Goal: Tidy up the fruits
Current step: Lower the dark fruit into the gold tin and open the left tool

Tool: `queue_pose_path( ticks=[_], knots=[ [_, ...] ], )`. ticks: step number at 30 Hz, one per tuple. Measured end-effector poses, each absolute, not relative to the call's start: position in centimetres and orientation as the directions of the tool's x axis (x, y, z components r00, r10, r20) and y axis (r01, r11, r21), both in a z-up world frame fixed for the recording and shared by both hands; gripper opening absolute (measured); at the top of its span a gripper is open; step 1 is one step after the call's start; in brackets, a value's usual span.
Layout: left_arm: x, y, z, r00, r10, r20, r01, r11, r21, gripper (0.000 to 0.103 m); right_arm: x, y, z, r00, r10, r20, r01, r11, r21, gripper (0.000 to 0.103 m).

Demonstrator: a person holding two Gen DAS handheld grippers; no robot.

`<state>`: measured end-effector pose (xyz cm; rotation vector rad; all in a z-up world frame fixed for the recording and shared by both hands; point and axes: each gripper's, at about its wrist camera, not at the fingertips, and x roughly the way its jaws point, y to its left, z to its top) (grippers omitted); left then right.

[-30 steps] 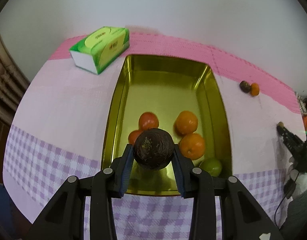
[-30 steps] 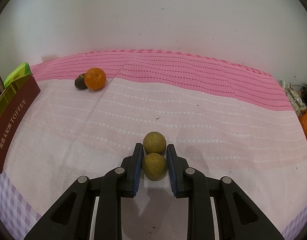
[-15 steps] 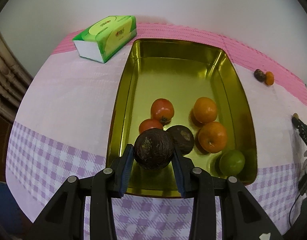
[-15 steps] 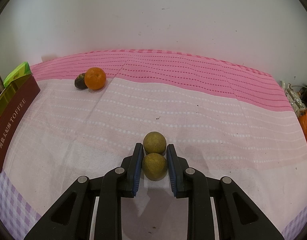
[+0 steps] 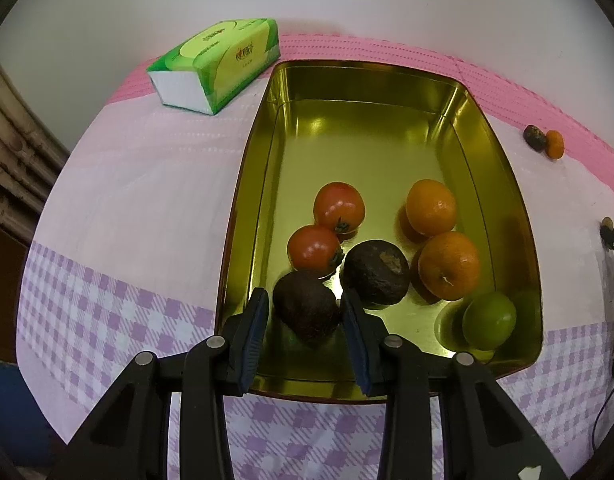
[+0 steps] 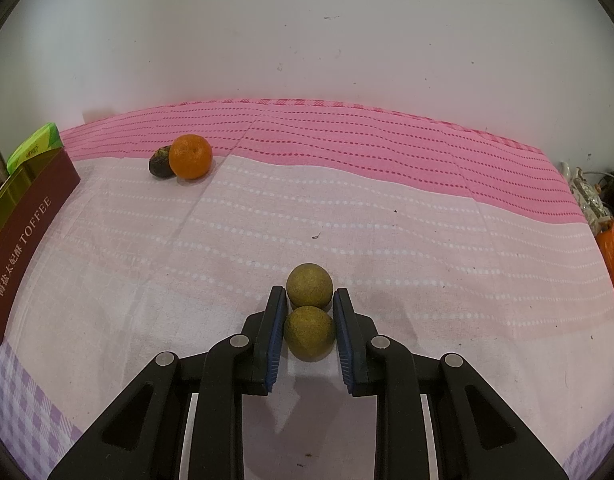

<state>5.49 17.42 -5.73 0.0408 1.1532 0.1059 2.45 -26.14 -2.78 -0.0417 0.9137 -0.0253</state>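
My left gripper (image 5: 305, 296) is shut on a dark, rough-skinned fruit (image 5: 307, 314), low inside the gold tin (image 5: 243, 216) at its near end. In the tin lie two red fruits (image 5: 339, 206), two oranges (image 5: 431, 208), another dark fruit (image 5: 375, 272) and a green lime (image 5: 489, 320). My right gripper (image 6: 310, 292) is shut on an olive-green round fruit (image 6: 309, 334) resting on the cloth. A second olive fruit (image 6: 309, 286) touches it just ahead. Far off on the cloth, an orange (image 6: 191, 156) sits against a small dark fruit (image 6: 159, 164).
A green tissue box (image 5: 223, 64) stands beyond the tin's far left corner. The tin's maroon side, lettered TOFFEE (image 6: 27, 236), is at the left of the right wrist view. A white wall backs the pink cloth. Cables and clutter (image 6: 595, 200) lie at the table's right edge.
My left gripper has sunk into the tin with the dark fruit, which now sits beside the other dark fruit. The right gripper and its olive fruit have not moved.
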Motion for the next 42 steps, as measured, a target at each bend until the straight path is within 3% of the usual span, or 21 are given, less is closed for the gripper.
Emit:
queue_pose_path(
  ticks=[25, 42],
  knots=[
    [5.4, 17.4, -5.8, 0.399, 0.114, -0.91, -0.064, 0.993, 0.097, 0.035, 2.5, -26.1, -2.7, 0.611, -0.045, -0.791, 0.002, 0.998, -0.055, 0.025],
    [4.0, 17.3, -3.6, 0.448, 0.11, -0.888, -0.062, 0.994, 0.092, 0.051, 2.5, -26.1, -2.7, 0.611, -0.055, -0.79, 0.008, 0.998, -0.063, 0.025]
  ],
)
